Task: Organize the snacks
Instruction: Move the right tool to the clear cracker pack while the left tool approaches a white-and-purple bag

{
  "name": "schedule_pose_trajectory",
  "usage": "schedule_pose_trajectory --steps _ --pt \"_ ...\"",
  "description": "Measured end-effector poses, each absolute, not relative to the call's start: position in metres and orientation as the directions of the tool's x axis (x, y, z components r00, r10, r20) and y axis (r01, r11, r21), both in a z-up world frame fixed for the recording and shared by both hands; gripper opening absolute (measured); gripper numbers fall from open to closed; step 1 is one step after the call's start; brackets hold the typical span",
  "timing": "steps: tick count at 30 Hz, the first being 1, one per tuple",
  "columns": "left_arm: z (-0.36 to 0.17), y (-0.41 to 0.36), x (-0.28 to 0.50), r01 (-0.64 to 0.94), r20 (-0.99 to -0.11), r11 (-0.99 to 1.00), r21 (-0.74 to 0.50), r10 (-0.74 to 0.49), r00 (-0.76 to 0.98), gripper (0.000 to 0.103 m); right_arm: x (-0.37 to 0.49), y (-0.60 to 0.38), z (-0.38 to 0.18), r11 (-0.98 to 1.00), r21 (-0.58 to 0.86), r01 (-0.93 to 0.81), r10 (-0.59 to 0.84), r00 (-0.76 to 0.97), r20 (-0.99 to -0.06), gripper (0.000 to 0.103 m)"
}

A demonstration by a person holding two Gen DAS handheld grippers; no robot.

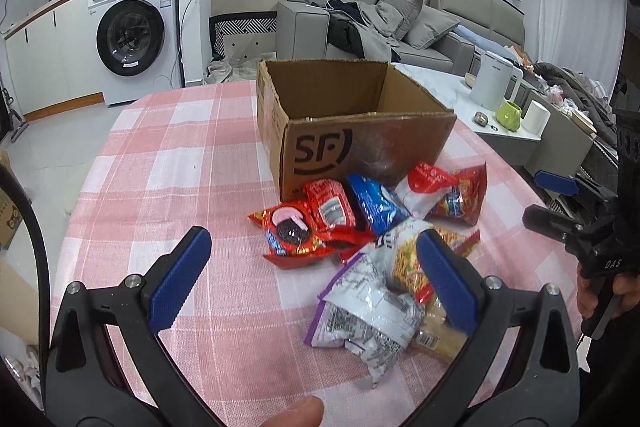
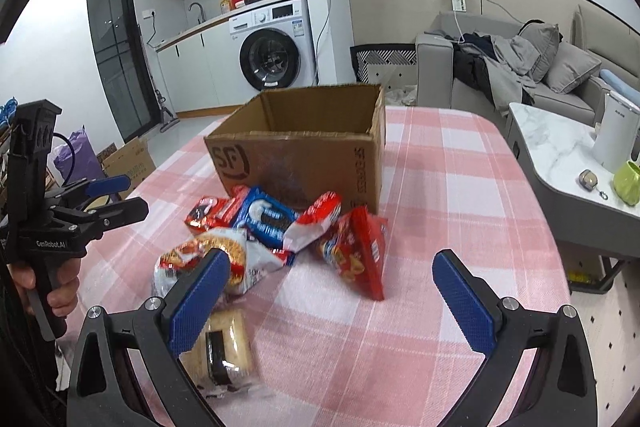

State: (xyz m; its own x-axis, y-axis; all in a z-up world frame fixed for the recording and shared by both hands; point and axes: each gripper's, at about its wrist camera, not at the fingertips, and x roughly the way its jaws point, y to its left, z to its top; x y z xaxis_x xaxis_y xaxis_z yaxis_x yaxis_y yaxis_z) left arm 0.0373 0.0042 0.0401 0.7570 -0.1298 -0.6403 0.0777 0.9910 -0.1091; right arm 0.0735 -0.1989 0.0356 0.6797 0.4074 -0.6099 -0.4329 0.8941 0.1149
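An open cardboard box (image 1: 352, 123) (image 2: 304, 147) stands on the pink checked tablecloth (image 1: 180, 155). A pile of snack packs lies in front of it: a red Oreo pack (image 1: 296, 231), a blue Oreo pack (image 1: 376, 205) (image 2: 264, 217), a red bag (image 2: 360, 259), a noodle snack bag (image 1: 408, 259) (image 2: 216, 259), a white and purple bag (image 1: 368, 315) and a tan cracker pack (image 2: 228, 343). My left gripper (image 1: 314, 267) (image 2: 138, 195) hovers open over the near side of the pile. My right gripper (image 2: 332, 267) (image 1: 530, 198) is open too, just short of the red bag.
To the right stands a marble side table (image 2: 552, 147) with a white kettle (image 2: 616, 135) and a green mug (image 2: 628, 183). A grey sofa (image 1: 432, 27) and a washing machine (image 1: 132, 35) lie beyond. A cardboard box (image 2: 128, 159) sits on the floor at left.
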Motion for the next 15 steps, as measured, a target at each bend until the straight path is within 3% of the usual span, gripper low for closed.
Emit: schedule_pose_trajectory --steps 15 --pt "0.007 -0.006 0.025 0.111 -0.699 0.991 -0.075 -0.132 0.703 0.102 0.056 -0.175 -0.001 0.867 0.105 -0.488 0.414 0.586 -0.696 0.103"
